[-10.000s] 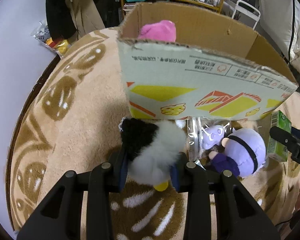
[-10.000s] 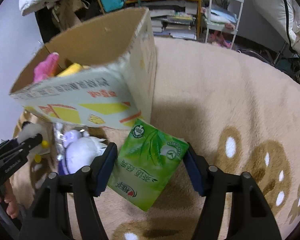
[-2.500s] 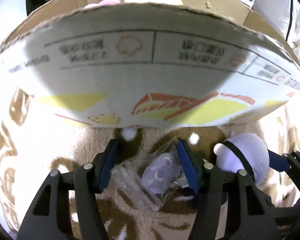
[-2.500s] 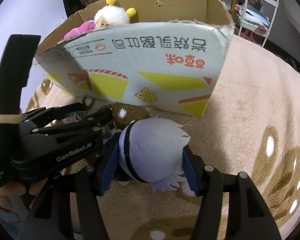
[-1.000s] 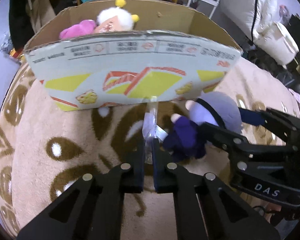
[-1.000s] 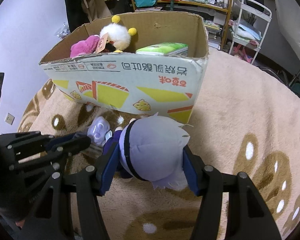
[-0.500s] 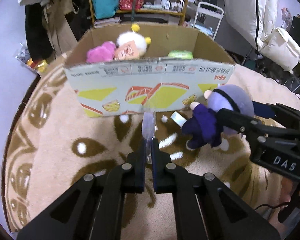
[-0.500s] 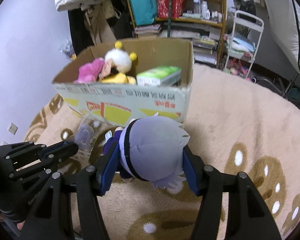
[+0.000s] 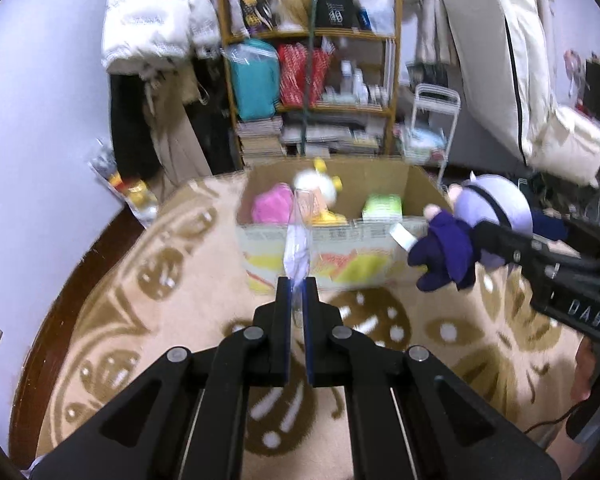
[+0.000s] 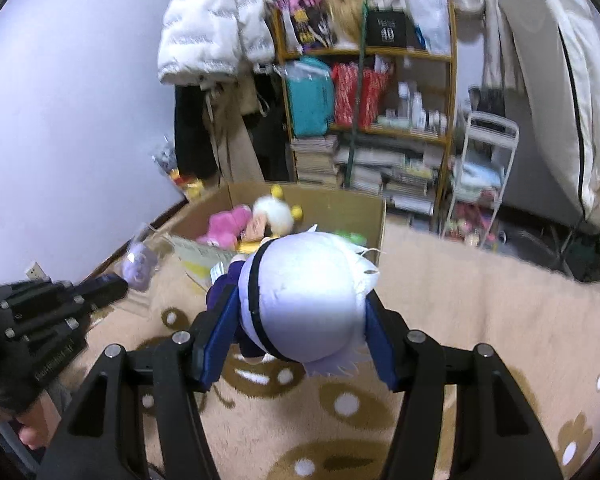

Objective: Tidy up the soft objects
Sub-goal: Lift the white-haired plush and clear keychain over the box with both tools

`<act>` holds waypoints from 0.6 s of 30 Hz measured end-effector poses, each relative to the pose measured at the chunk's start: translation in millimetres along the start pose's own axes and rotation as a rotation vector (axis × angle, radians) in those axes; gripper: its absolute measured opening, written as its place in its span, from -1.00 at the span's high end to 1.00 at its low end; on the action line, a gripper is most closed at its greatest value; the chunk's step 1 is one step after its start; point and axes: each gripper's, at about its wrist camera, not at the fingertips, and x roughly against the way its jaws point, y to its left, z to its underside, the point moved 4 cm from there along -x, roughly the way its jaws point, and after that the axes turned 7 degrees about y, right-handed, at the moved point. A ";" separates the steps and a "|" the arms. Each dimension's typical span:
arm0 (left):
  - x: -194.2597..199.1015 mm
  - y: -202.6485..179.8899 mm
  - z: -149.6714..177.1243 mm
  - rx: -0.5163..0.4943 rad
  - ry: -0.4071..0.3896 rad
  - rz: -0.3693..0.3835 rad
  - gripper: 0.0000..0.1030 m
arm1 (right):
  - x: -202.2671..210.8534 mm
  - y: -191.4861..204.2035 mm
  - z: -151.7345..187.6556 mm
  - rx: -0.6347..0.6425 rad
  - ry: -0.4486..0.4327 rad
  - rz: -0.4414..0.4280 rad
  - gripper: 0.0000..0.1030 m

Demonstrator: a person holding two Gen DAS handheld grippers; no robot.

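Both hands are mid-carry toward the cardboard box, each with 1 item lifted clear of the rug. The left claw is pinched tight together on the edge of a clear plastic packet, which stands up edge-on from its tips; from the right-hand camera the same packet shows a small pale purple toy inside. The right claw is clamped on the round head of a lavender plush doll, its dark purple body hanging toward the box.

I'd judge this the delivery step: the next move calls for bringing each claw over the box's open top and letting go, probably 1 at a time, since the 2 tools are close beside each other.

Already in the box are a pink plush, a white fluffy toy with yellow bobbles and a green tissue pack, so free space looks to be toward the near right corner. The near wall of the box stands between the claws and the inside, and must be cleared. Behind are a cluttered shelf and a white metal cart, well out of the way.
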 end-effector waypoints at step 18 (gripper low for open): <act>-12.9 26.9 -78.2 0.002 -0.132 -0.045 0.91 | -10.4 -4.1 -65.2 0.038 -0.156 -0.009 -0.22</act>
